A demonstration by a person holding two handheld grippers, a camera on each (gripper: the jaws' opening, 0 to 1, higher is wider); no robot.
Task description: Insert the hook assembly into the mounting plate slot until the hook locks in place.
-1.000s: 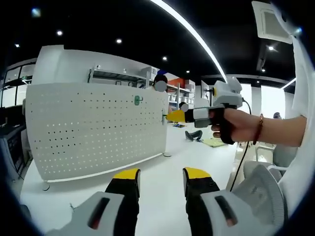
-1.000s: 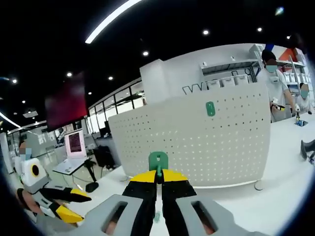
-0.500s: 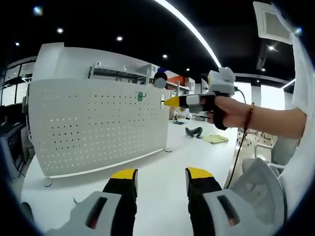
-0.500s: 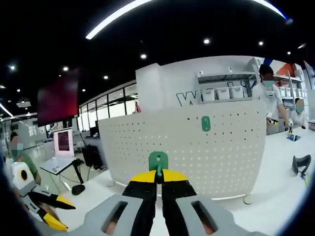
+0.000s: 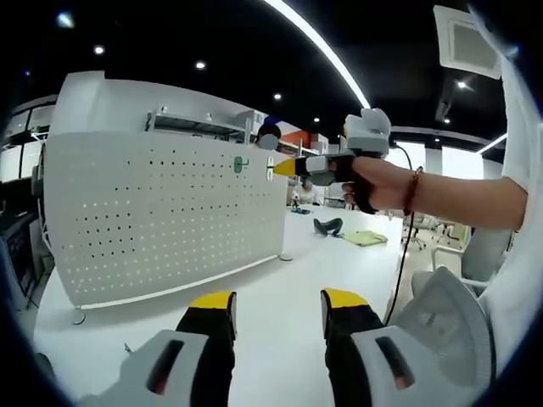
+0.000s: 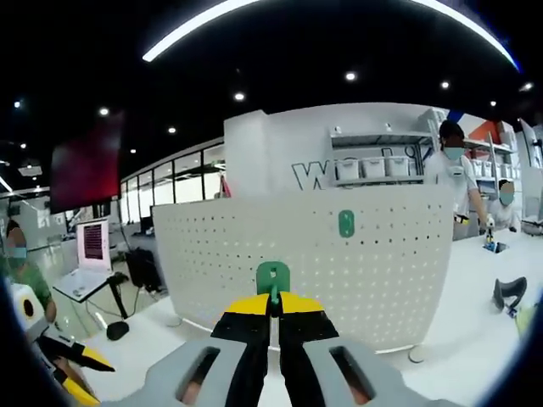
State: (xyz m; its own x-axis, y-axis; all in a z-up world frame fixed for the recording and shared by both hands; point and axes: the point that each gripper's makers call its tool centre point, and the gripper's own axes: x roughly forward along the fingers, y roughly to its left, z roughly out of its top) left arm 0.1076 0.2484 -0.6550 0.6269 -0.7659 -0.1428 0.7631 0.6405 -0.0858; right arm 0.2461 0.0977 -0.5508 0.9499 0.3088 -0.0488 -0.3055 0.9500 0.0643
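The right gripper (image 6: 272,305) pinches the green hook (image 6: 273,277) tight, the left gripper (image 5: 276,307) waits open and empty, and the hook should go straight forward into the white pegboard (image 6: 314,254) ahead.

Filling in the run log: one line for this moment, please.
right gripper: shut on green hook | left gripper: open, nothing held | pegboard: upright on table, one green hook mounted | insertion: not yet done
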